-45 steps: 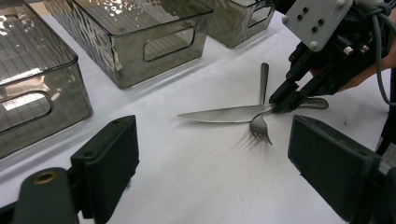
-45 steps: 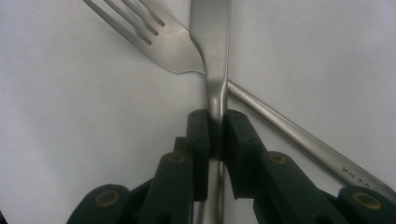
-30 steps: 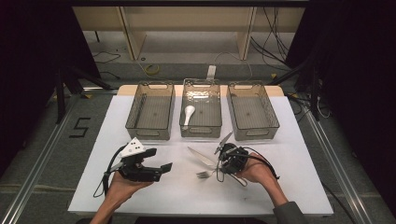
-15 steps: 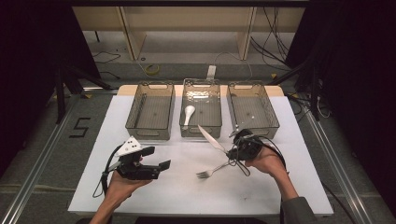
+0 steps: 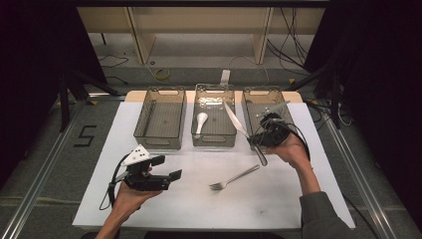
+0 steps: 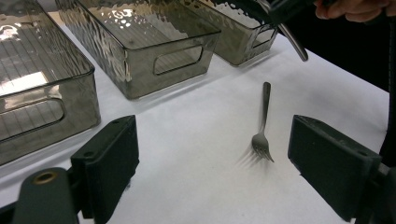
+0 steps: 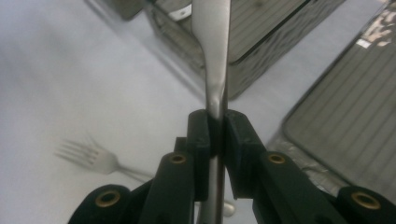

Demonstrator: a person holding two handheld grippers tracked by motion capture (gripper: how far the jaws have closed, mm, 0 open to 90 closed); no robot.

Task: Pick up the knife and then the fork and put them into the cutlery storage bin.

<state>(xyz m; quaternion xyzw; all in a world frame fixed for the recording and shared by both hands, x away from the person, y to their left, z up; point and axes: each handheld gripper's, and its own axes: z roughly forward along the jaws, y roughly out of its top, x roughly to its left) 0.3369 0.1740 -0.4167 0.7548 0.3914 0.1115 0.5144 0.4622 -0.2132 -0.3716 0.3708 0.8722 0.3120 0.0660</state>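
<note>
Right hand-held gripper (image 5: 263, 130), right of centre in the high view: jaws nearly shut, clamped on a table knife (image 5: 235, 118). Knife is off the worktop (image 5: 308, 199), over the gap between the middle bin (image 5: 214, 142) and the right bin (image 5: 251, 107). Long axis runs on a diagonal: blade toward upper left of the frame, over the middle bin's right edge; handle end toward lower right, sticking out below the gripper.

Right gripper view: knife (image 7: 212, 51) runs straight up the frame centre, pinched edge-on at the neck between the two pads (image 7: 201, 135); blade widens toward the top edge. This close grip is not legible from above.

Left hand-held gripper (image 5: 166, 168), lower left of the high view: jaws wide apart, nothing between them, pointing toward the frame's right.

Fork (image 5: 234, 178) lies flat on the worktop, lower centre, tines lower left, handle upper right. Left gripper view shows the fork (image 6: 262, 121) between its own jaws' sightline, tines nearest the camera, and the knife's handle tip (image 6: 294, 42) hanging at upper right.

White spoon (image 5: 200, 121) lies in the middle bin; left bin (image 5: 160, 142) beside it.
</note>
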